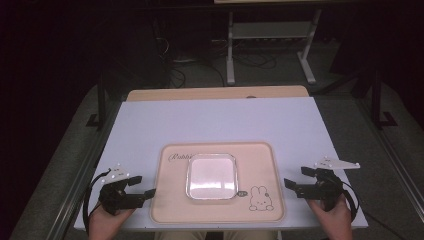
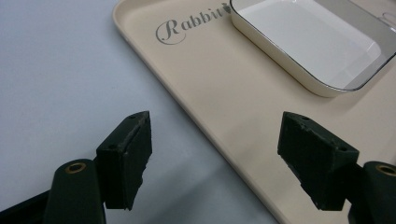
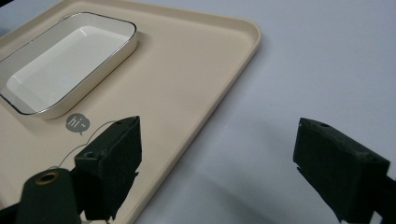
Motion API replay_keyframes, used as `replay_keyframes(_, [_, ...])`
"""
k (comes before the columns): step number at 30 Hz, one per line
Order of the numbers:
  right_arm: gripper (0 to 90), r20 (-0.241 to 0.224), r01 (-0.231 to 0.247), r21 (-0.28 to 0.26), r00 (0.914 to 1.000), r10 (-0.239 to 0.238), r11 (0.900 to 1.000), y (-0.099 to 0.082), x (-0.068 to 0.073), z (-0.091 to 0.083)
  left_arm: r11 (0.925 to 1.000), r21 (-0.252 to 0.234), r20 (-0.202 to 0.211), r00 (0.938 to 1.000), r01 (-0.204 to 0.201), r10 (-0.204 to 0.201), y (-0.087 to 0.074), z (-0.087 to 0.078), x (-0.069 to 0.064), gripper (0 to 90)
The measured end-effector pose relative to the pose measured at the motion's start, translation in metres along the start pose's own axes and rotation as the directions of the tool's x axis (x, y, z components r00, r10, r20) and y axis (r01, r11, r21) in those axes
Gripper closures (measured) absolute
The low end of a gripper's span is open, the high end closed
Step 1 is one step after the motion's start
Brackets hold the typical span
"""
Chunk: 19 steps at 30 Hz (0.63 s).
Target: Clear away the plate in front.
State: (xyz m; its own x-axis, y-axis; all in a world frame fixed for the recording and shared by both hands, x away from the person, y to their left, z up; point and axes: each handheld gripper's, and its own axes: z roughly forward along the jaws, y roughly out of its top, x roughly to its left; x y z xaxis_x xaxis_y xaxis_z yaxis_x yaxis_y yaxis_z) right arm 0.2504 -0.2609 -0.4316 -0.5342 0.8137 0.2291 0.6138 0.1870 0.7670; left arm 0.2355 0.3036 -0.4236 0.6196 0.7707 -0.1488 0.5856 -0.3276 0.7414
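Two released grippers flank the tray.
Left gripper and right gripper gape empty beside the beige tray bearing a white dish.

This looked like a lab recording bay — a white table stood on grey carpet amid darkness, with loose cables and a white metal stand at upper centre — nothing homely.

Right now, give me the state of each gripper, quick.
Left gripper: open, holding nothing, jaws astride the tray's edge.
Right gripper: open, holding nothing, also at the tray's edge.
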Motion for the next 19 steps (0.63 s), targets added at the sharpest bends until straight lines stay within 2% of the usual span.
replay_keyframes(2, [14.4, -0.001, 0.001, -0.001, 1.0, -0.001, 1.0, 0.0, 0.0001, -0.0001, 0.9999, -0.011, -0.018, 0.9998, 0.002, -0.002, -0.002, -0.0024, 0.0015, 25.4])
replay_keyframes(9, [14.4, -0.017, 0.014, 0.002, 0.9998, -0.014, 0.9999, -0.0006, 0.0014, -0.0007, 0.9986, -0.04, -0.033, 0.9988, 0.035, -0.036, -0.0047, -0.0029, 0.0037, 24.9])
replay_keyframes(14, [13.7, -0.029, 0.017, 0.003, 0.9994, -0.017, 0.9998, -0.0008, 0.0029, -0.0007, 0.9988, -0.038, -0.04, 0.9986, 0.032, -0.033, -0.0042, -0.0015, 0.0031, 25.0])
replay_keyframes(19, [13.6, -0.028, 0.035, 0.006, 0.999, -0.034, 0.9994, -0.0008, 0.0056, 0.0012, 0.9988, -0.035, -0.029, 0.9989, 0.035, -0.036, -0.0044, -0.0009, 0.0022, 25.6])
